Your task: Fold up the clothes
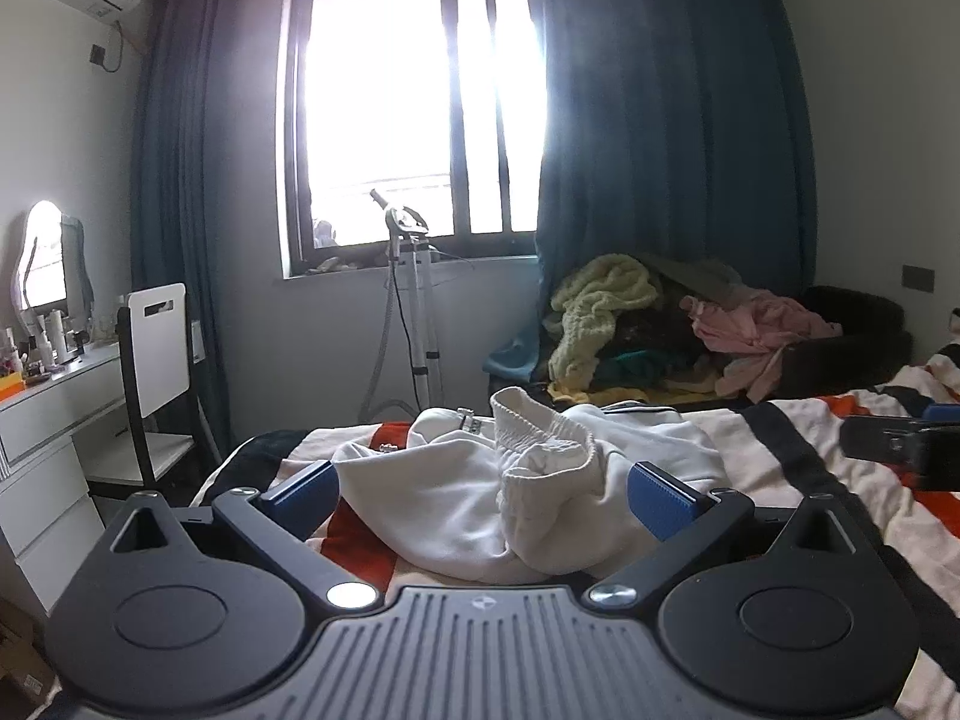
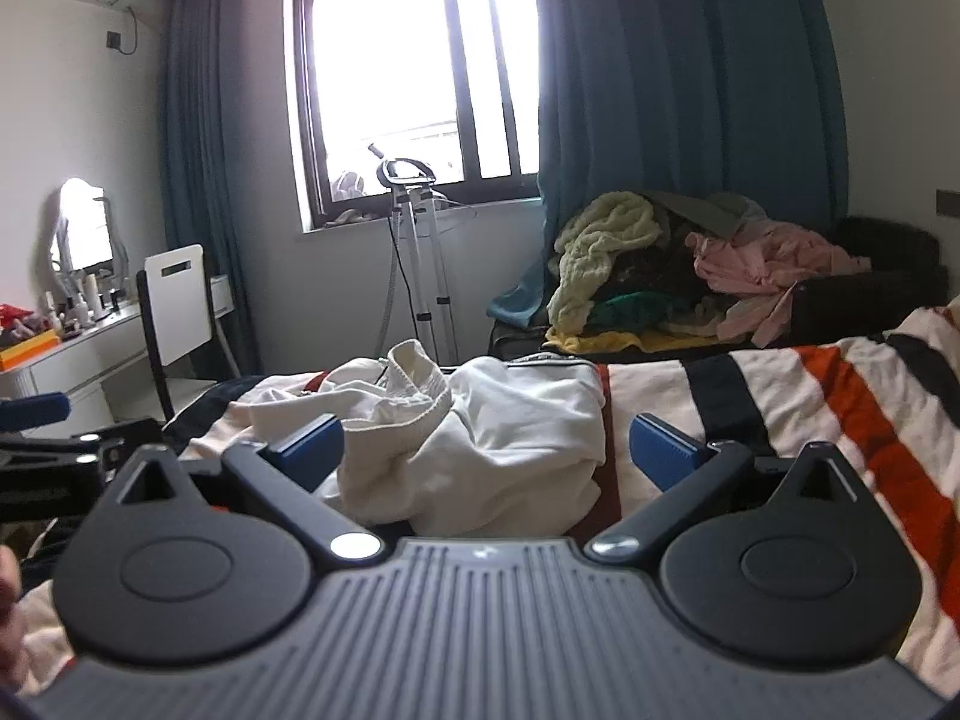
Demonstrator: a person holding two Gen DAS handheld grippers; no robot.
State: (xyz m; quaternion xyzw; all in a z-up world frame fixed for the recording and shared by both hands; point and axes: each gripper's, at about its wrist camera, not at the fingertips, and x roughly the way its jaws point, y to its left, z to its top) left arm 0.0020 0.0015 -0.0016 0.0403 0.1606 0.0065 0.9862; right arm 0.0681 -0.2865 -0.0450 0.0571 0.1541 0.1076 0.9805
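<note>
Garment: one white garment (image 1: 480, 498) lay crumpled on the bed (image 1: 798, 480), on its striped cover, near the foot end toward the window; it looked like soft trousers or a sweatshirt, which of the two could not be told.
State of fold: bunched and rumpled, with no flat folded shape showing.
Waistband: a ribbed elastic band (image 1: 543, 429) stood up in a loop on top of the heap, with a small metal fitting beside it.
Handling: likely light, limp and thick-knit; it would sag and drag, not slide, and nothing about it looked fragile.
Where to take hold: judged best at the elastic band or at an outer hem, one tool on each side, so the cloth could be drawn out flat; a pinch in the middle of the heap would likely lift several layers at once.
Left tool (image 1: 483, 489): jaws spread wide, holding nothing, with the garment lying between and just ahead of the blue pads.
Right tool (image 2: 486, 447): jaws likewise spread wide and empty, facing the same heap from its other side.
Count: one white garment on the bed; two tools; one mixed pile of clothes (image 2: 690, 264) on a dark seat under the curtain, its pieces too tangled to count.
Pile: well apart from the bed's garment.
</note>
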